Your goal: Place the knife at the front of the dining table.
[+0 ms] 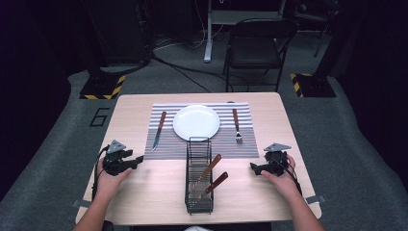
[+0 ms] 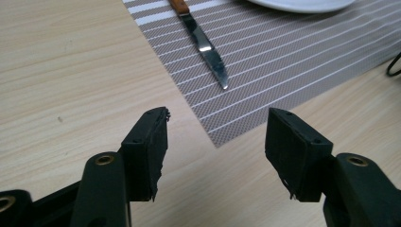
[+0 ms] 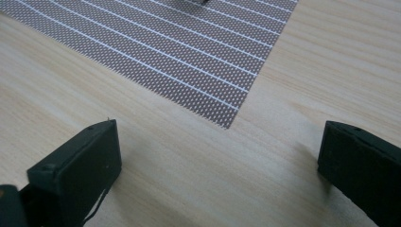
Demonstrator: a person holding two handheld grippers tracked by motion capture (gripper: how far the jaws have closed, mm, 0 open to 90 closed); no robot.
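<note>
High view: a place setting was laid out on a striped placemat [image 1: 202, 139], with a white plate [image 1: 196, 121] at its centre, a wooden-handled knife [image 1: 159, 130] on the left strip and a wooden-handled fork [image 1: 236, 126] on the right strip. The knife was seen lying flat with its tip toward the person, well inside the mat's left edge; in the left gripper view the blade [image 2: 208, 49] pointed at the near mat corner. A black wire caddy [image 1: 198, 175] was placed just in front of the mat, with two wooden-handled utensils [image 1: 210, 175] leaning in it.

The left gripper [image 1: 126, 161] was held low over the bare table [image 1: 144, 192], just short of the mat corner, its jaws parted to a moderate gap with nothing between them. The right gripper [image 1: 262, 168] was held wide apart and empty near the opposite mat corner.

The setting was judged nearly complete, with the caddy items remaining. For a clean pick, the jaws should be aligned across a handle rather than along it, the upper free end should be gripped, and the utensil should be lifted straight out so that the wire wall is not snagged and the caddy not tipped.
</note>
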